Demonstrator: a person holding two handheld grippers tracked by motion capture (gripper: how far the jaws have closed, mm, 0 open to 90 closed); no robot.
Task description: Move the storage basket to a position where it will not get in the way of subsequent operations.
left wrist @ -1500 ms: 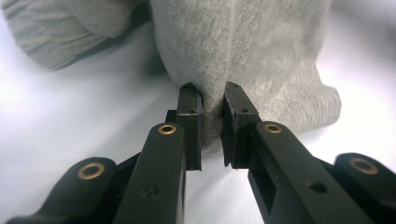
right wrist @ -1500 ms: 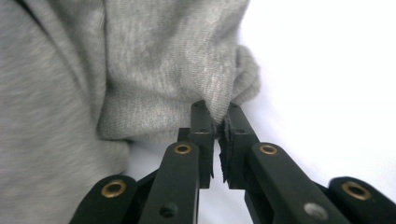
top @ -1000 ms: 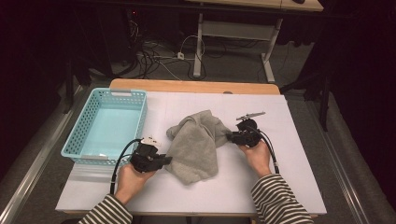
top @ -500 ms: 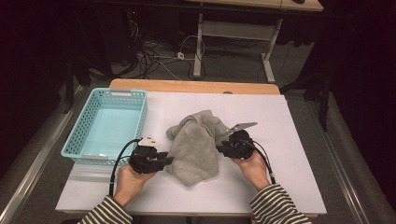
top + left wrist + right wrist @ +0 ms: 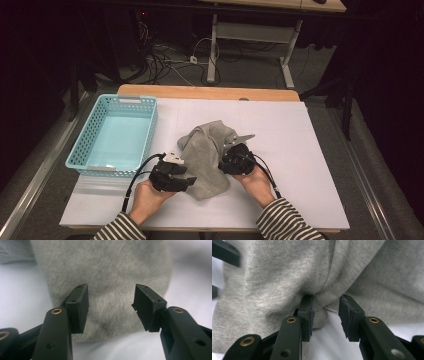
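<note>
A crumpled grey cloth [image 5: 207,150] lies in the middle of the white table [image 5: 300,170]. My left gripper [image 5: 189,181] sits at the cloth's near left edge, jaws open. In the left gripper view the cloth [image 5: 107,267] lies just beyond the left gripper [image 5: 110,303], its rounded hem reaching between the two pads. My right gripper [image 5: 224,162] presses into the cloth's right side. In the right gripper view, the right gripper [image 5: 325,313] stands open around a fold of cloth [image 5: 287,277], with one pad [image 5: 306,312] tucked under the fabric.
A light blue plastic basket [image 5: 131,100] stands on the table's left side, close to my left hand. Bare white table lies right of the cloth. Cables and desk legs are on the floor behind the table.
My right gripper has slid left and nearer, from the cloth's right edge into its folds. My left gripper has barely shifted.
</note>
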